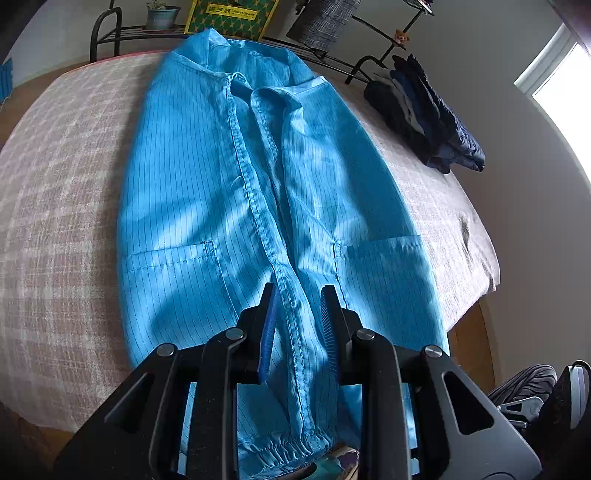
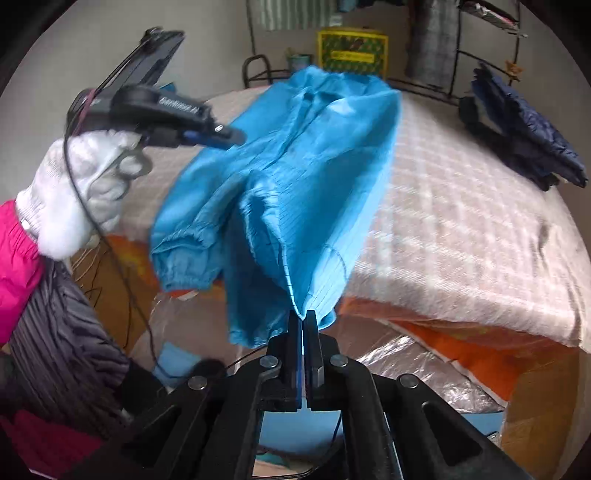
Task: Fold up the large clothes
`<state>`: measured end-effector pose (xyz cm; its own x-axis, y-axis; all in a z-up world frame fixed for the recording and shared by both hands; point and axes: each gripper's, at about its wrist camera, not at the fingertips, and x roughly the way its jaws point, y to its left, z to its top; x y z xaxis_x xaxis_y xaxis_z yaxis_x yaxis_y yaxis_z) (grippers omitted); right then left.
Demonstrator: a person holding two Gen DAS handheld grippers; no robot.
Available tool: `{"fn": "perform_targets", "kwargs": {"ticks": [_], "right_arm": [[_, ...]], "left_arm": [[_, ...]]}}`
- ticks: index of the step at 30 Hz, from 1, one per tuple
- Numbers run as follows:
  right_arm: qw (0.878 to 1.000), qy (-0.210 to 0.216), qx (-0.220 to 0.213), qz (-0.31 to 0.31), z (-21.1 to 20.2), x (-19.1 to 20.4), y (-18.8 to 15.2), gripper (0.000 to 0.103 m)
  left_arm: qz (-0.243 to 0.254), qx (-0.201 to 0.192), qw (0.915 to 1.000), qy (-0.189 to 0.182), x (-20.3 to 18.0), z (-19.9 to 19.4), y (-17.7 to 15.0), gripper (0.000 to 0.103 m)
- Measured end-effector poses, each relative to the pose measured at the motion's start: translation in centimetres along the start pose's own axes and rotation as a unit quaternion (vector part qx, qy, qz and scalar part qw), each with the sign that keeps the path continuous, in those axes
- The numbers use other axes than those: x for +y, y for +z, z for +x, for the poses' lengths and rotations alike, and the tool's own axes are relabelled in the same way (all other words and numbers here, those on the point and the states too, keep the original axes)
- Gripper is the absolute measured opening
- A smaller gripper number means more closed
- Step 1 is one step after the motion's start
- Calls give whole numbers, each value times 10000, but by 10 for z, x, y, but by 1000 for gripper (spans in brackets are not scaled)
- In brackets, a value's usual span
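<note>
Clamped on the hem of the blue striped work coat (image 2: 291, 206), the right hand-held gripper (image 2: 303, 321) lifts it at 6 o'clock off the checked bed (image 2: 461, 236), while the left hand-held gripper (image 1: 301, 314) hovers apart above its placket.

A lived-in room of a home, seemingly a bedroom: a bed (image 1: 66, 184) under a pale checked cover fills the scene, a blue striped work coat (image 1: 229, 177) spread along it and a pile of folded dark clothes (image 1: 424, 118) at its right edge; along the far wall, a black metal rack (image 1: 107, 33) holds a potted plant (image 1: 160, 14) and a yellow-green box (image 1: 229, 16), daylight entering through a window (image 1: 565, 96) on the right
</note>
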<state>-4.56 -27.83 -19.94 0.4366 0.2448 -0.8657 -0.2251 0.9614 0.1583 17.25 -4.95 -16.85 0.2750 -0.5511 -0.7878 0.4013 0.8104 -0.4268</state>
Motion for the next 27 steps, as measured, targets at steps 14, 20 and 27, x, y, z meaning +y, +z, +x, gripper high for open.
{"fn": "perform_targets", "kwargs": {"ticks": [14, 20, 27], "right_arm": [[9934, 693, 329, 853, 44, -100, 46, 42], [9918, 853, 426, 853, 65, -99, 54, 6], [9924, 825, 178, 899, 51, -111, 67, 0]], "left_arm": [[-1141, 406, 9925, 158, 89, -25, -57, 41], [-1346, 477, 9897, 100, 96, -16, -77, 41], [-1095, 439, 9929, 155, 78, -11, -81, 2]]}}
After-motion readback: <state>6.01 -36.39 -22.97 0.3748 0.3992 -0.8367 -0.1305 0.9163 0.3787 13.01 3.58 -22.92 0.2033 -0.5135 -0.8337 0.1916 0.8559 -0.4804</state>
